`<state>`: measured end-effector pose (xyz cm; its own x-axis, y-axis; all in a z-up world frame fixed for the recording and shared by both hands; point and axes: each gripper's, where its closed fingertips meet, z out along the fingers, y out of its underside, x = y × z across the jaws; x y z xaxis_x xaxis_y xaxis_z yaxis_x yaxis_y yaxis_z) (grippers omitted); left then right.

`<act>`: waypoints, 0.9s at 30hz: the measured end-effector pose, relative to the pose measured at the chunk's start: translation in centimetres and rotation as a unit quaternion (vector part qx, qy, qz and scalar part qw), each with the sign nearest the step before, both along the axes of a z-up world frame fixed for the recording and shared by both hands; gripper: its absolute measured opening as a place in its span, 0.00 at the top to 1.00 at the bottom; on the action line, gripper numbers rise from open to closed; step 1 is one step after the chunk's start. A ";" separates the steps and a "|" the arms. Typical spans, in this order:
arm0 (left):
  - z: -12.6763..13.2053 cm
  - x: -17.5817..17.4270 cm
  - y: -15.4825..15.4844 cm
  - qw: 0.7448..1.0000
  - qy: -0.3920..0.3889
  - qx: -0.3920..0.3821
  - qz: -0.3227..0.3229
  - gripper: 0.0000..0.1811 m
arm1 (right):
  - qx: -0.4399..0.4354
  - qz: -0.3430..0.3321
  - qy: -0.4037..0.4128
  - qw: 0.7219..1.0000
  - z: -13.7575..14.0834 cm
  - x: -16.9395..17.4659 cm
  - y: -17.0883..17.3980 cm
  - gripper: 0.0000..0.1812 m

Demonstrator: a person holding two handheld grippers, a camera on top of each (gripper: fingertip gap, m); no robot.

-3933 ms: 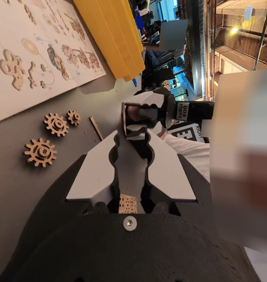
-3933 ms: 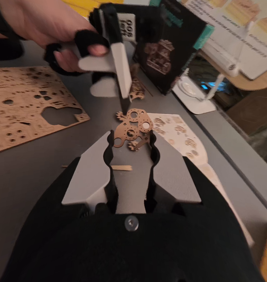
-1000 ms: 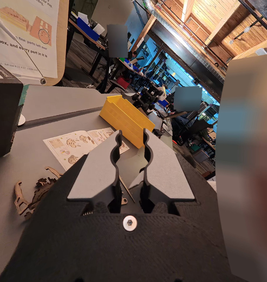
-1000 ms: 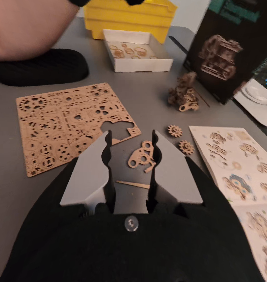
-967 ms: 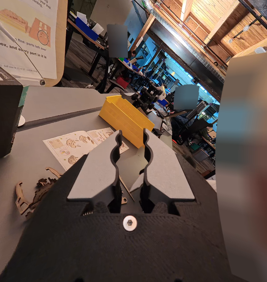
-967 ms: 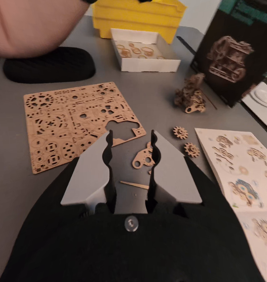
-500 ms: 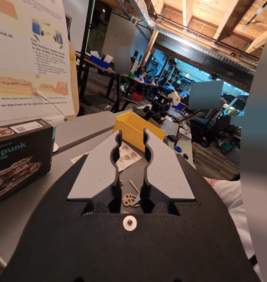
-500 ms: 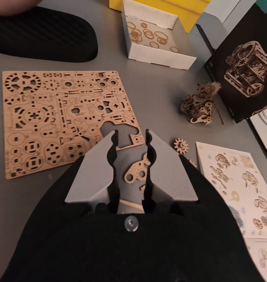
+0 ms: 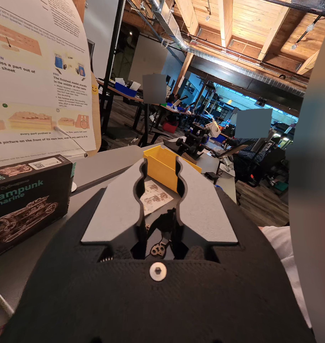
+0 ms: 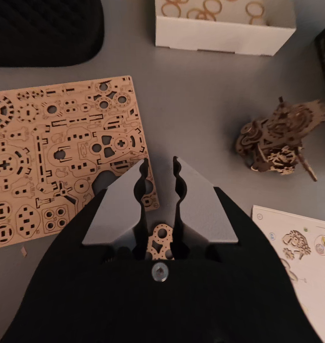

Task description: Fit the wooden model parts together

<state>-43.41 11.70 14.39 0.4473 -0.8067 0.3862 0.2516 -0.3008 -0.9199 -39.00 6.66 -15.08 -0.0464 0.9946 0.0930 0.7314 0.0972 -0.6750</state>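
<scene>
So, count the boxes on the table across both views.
3: a black box at the left, a yellow bin beyond the booklet, and a white box holding rings. Others may be hidden.

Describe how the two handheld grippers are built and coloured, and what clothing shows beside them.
Both the left gripper and right gripper have a black textured printed body, a silver hex screw at the centre, and two grey wedge fingers with wavy black inner pads. A white sleeve shows beside the left.

Bare grey table (image 10: 185, 104) lies ahead of the right gripper (image 10: 159, 160), between the parts sheet (image 10: 61, 148) on its left and the half-built wooden model (image 10: 276, 148) on its right. A white box (image 10: 213, 37) closes the far end, a booklet (image 10: 295, 259) the near right.
</scene>
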 end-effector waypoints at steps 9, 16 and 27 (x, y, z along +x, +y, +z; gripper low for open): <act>-0.9 1.2 0.0 0.999 0.002 -0.025 -0.028 0.84 | -0.024 0.037 0.005 0.999 -0.8 0.7 -1.3 0.93; -1.3 1.7 0.0 0.999 0.007 -0.034 -0.036 0.84 | -0.013 0.069 -0.004 0.998 -0.4 1.7 -1.7 0.87; -3.0 2.1 0.4 0.996 0.022 -0.069 -0.060 0.84 | 0.034 0.106 -0.032 0.993 -0.8 3.0 -2.3 0.96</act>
